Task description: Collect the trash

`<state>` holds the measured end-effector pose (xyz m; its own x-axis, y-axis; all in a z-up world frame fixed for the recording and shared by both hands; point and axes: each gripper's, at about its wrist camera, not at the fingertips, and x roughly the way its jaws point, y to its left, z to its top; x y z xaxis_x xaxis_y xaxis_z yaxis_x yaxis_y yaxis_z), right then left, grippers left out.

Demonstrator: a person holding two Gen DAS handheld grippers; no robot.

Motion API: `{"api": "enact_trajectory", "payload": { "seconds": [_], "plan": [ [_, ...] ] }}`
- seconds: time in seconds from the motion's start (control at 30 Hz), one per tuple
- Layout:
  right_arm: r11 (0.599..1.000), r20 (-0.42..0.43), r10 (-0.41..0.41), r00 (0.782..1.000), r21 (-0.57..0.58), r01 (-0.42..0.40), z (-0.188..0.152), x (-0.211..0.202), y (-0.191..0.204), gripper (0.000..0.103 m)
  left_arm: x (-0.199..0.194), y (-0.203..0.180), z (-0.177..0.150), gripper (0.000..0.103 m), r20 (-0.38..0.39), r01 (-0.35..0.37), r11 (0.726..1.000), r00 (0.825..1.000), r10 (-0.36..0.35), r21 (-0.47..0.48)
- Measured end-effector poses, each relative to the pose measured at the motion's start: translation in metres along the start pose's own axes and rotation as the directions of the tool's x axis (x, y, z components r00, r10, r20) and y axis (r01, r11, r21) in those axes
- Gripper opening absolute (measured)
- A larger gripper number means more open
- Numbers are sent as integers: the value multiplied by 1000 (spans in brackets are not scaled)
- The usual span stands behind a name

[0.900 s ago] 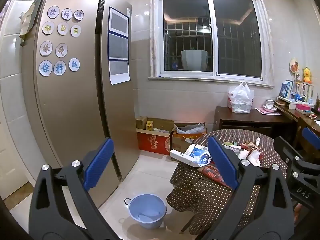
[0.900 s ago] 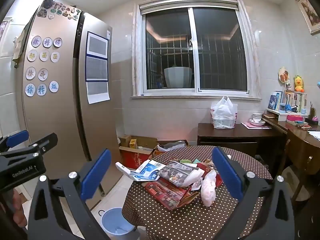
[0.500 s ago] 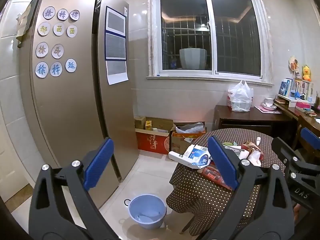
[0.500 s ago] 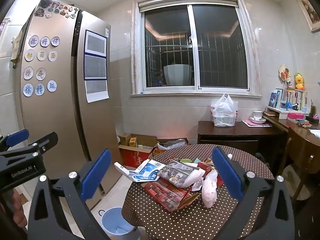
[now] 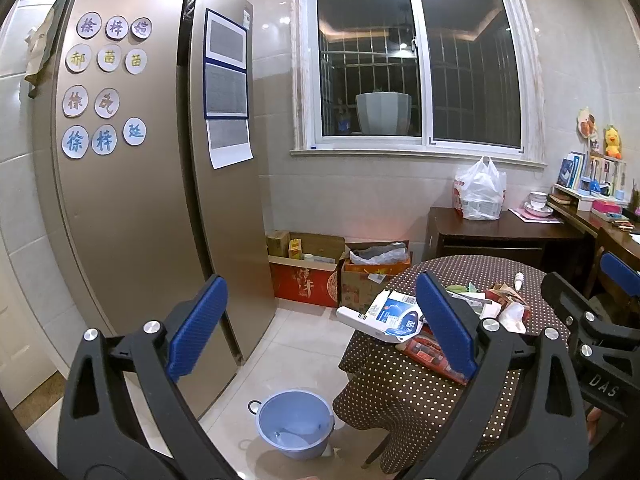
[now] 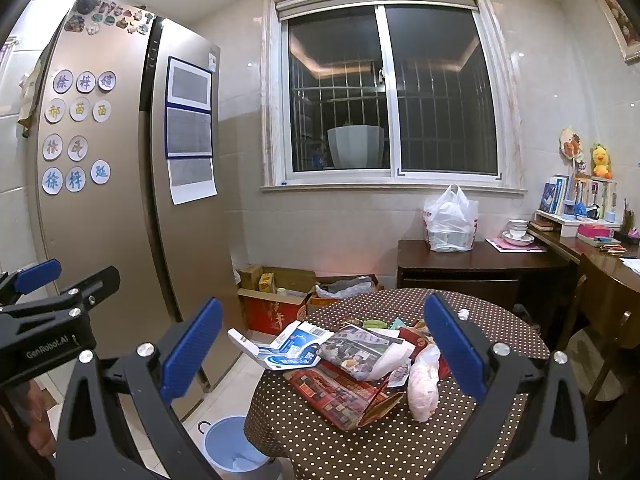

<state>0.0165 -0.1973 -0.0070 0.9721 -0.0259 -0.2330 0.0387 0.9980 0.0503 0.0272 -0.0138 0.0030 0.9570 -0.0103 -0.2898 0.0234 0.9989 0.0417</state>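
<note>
Grippers: two, left gripper (image 5: 320, 316) and right gripper (image 6: 320, 344), each with two blue pads spread wide, nothing between them.
Tables: one round table (image 6: 400, 440) under a brown dotted cloth; one dark side table (image 6: 480, 260) under the window (image 6: 392, 92).
Buckets: one blue bucket (image 5: 296, 424), on the tiled floor just left of the round table's skirt.
Trash pile: one heap on the round table: one white-and-blue carton (image 6: 288, 346) overhanging the left edge, one crumpled newspaper (image 6: 360, 350), one red flat pack (image 6: 340, 394), one pink-white bag (image 6: 422, 388).
Boxes: two open cardboard boxes (image 5: 308, 272) on the floor against the wall.
Fridge: one, gold (image 5: 132, 200), eleven round character magnets on its side.
Change from 0.5 s ago: both views almost identical; fridge edges slightly leftward in each.
Trash relative to right gripper: ahead and below, framed between the spread pads, apart from them.
Trash relative to left gripper: behind the right-hand pad, well right of centre, not touched.
</note>
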Motion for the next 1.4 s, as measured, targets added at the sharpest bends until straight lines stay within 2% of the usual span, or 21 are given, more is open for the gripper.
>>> {"api": "enact_trajectory", "payload": {
  "seconds": [1.4],
  "plan": [
    [999, -27, 9, 1000, 32, -8, -1, 21, -6, 99, 24, -2, 6, 93, -34, 9, 999, 999, -8, 36]
  ]
}}
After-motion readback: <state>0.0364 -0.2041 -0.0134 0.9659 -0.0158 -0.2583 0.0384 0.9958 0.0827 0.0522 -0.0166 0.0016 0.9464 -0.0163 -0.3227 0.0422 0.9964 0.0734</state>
